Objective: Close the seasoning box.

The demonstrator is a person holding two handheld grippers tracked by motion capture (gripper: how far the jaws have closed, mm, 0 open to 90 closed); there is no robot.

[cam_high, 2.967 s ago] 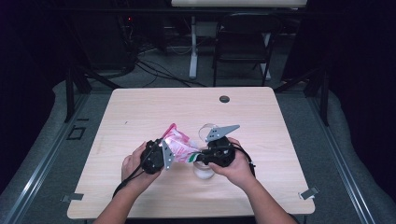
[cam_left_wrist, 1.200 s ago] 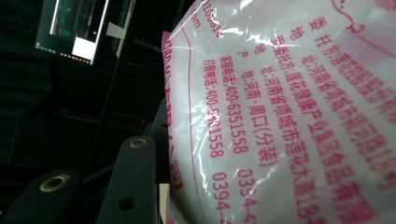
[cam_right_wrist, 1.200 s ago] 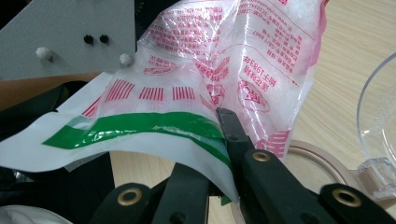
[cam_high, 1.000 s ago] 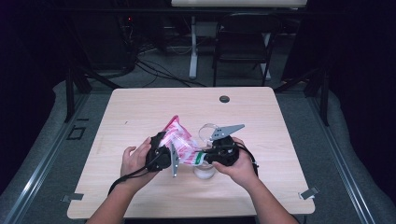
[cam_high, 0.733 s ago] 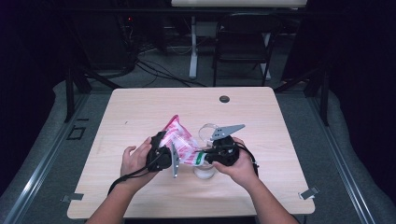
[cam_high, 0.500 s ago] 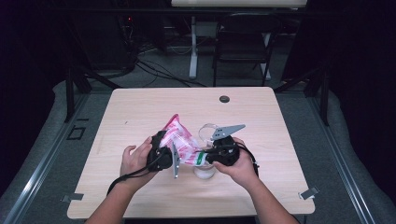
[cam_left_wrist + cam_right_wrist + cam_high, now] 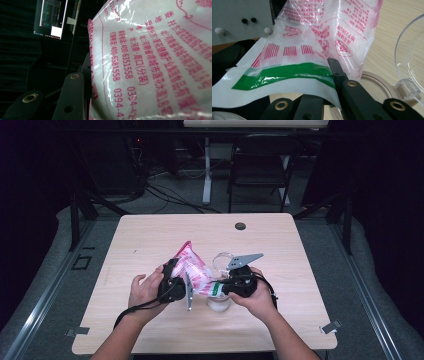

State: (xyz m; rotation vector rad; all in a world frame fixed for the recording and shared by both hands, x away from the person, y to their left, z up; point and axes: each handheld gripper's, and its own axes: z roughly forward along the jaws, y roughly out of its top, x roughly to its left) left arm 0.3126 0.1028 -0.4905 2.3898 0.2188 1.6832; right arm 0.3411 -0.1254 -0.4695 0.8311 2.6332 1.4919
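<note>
A pink-and-white plastic bag (image 7: 194, 269) of white granules is held up over the table's near middle, tilted. My left gripper (image 7: 176, 270) is shut on the bag's body; in the left gripper view the bag (image 7: 155, 62) presses against one black finger (image 7: 72, 100) and hides the other. My right gripper (image 7: 219, 288) is shut on the bag's green-banded edge (image 7: 287, 72), with one finger (image 7: 342, 80) lying over the film. Below the bag stands a small clear jar (image 7: 219, 303) with a tan rim (image 7: 378, 83).
A clear hinged lid (image 7: 223, 260) rises behind the jar and shows at the right (image 7: 409, 62) of the right gripper view. A black round plug (image 7: 240, 226) sits near the wooden table's (image 7: 310, 270) far edge. A folding chair (image 7: 260, 165) stands beyond the table.
Compared with three seconds ago the bag stands higher and steeper between the grippers. Over the last second nothing has visibly moved.
</note>
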